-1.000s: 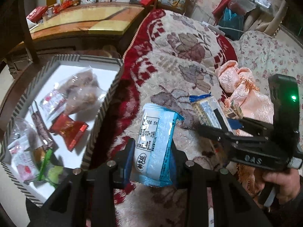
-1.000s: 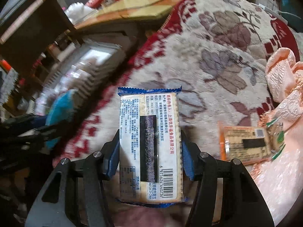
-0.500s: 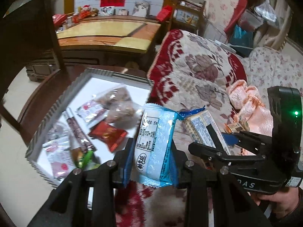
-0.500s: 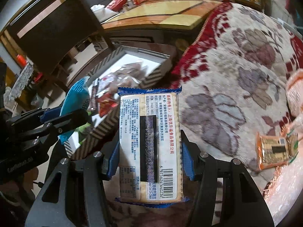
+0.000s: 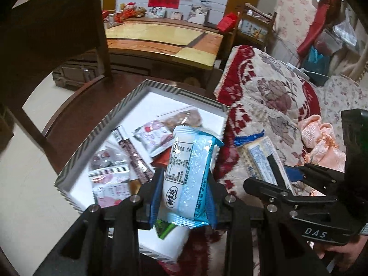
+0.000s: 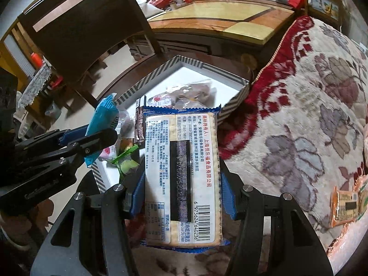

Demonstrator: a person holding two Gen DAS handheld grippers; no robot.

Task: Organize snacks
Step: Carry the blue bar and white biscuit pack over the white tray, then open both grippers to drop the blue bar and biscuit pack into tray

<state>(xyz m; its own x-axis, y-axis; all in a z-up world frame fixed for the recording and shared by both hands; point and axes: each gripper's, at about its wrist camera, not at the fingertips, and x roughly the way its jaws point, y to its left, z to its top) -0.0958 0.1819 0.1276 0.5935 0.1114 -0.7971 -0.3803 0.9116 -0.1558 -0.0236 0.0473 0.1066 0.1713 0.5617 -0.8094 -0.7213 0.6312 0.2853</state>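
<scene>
My left gripper (image 5: 184,184) is shut on a light blue snack packet (image 5: 188,174) and holds it over the near part of a striped box (image 5: 101,135) with a white inside. The box holds several snack packets (image 5: 151,138). My right gripper (image 6: 181,184) is shut on a blue-edged cracker pack (image 6: 181,174) and holds it just right of the box's near edge (image 6: 232,103). The right gripper also shows in the left wrist view (image 5: 271,184); the left gripper shows in the right wrist view (image 6: 96,138).
The box sits on a dark wooden table (image 5: 76,105) beside a sofa with a red and cream floral blanket (image 6: 310,115). An orange snack pack (image 6: 345,204) lies on the blanket. A dark chair (image 6: 87,30) stands beyond the box. A peach cloth (image 5: 322,142) lies on the sofa.
Both grippers have carried their packs left from above the blanket to the box. The blue packet now hangs over the box; the cracker pack is at its near right edge.
</scene>
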